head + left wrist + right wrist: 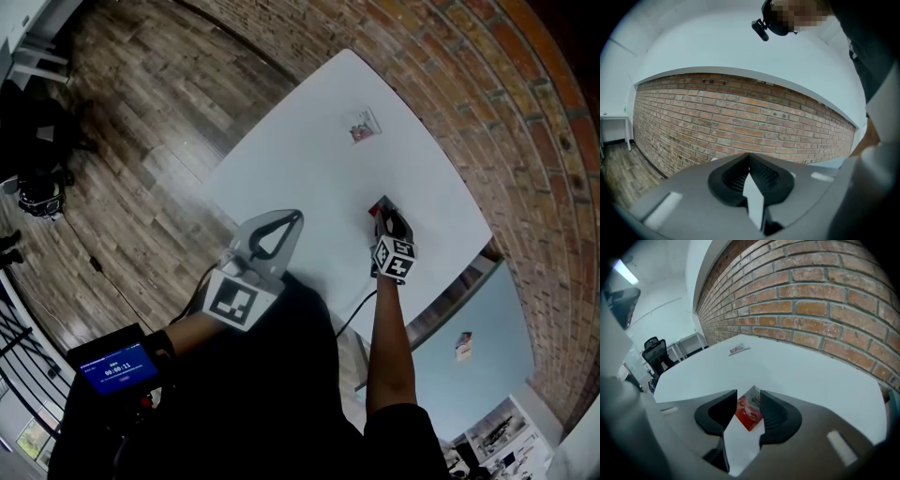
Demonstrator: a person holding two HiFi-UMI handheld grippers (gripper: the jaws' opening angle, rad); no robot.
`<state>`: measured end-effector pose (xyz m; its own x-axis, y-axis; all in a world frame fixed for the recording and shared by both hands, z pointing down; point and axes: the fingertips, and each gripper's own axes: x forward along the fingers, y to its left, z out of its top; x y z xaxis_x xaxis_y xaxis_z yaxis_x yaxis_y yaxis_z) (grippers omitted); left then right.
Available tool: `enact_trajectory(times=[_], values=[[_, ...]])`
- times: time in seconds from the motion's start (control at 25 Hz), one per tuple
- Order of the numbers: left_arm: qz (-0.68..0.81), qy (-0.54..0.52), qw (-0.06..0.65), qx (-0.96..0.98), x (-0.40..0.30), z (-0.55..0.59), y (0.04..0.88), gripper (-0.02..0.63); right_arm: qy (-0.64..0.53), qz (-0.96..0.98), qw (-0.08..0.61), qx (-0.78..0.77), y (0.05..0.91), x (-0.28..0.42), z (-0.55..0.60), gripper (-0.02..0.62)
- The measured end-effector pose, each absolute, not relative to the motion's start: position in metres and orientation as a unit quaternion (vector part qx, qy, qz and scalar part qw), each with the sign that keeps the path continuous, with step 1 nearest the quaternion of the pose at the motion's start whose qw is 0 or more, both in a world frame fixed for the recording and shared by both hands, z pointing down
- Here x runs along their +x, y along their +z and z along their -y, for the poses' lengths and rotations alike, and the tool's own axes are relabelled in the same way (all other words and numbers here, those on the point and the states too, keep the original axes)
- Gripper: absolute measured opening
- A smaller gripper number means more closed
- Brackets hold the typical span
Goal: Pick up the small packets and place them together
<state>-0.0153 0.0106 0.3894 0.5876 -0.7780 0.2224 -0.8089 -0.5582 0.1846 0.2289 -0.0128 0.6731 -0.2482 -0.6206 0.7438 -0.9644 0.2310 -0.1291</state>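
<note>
- Right gripper view shows the grey right tool (747,395) with its two black jaws apart. A small, flat red and white packet (749,412) lies on the smooth white desk (811,376) right between them. The jaws do not squeeze it yet.
- The head view shows the same thing. The right tool (385,216) points down at the red and white packet (379,204), near the middle of the desk (300,159).
- The grey left tool (749,158) is shut tight with nothing in it. In the head view the left tool (277,230) is at the near edge of the desk, well apart from the packet.
- A second small packet (363,127) lies flat farther up the desk, closer to the red brick wall (450,84). It is well apart from the first one.
- The step in hand looks like the grab. To do it well:
  - Keep the packet in the middle of the gap.
  - Bring the tips down until they touch the desk.
  - Close slowly.
  - The packet is thin and flat, so the tips must stay low or they will slip over it.
  - A soft squeeze should make it bend up a little so the jaws can catch it.
- The red and white packet lies flat. Its long side runs away from the tool, slanted a little toward the right-hand jaw. Its pale end points away, toward the wall, and its red end is nearer the tool. So the jaws stand beside its long edges and would pinch it the short way, which seems the easy way.
</note>
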Motion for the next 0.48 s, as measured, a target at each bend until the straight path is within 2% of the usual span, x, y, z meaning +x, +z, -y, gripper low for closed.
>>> enact_trajectory(times=[0.2,0.48], values=[[0.441,0.055,0.132,0.886,-0.018,-0.007,0.387,0.002,0.309,0.736,0.217,0.562,0.641,0.221,0.041,0.147],[0.431,0.048,0.13,0.891,-0.025,0.009,0.382,0.002,0.333,0.731,0.162,0.573,0.619,0.194,0.089,0.144]])
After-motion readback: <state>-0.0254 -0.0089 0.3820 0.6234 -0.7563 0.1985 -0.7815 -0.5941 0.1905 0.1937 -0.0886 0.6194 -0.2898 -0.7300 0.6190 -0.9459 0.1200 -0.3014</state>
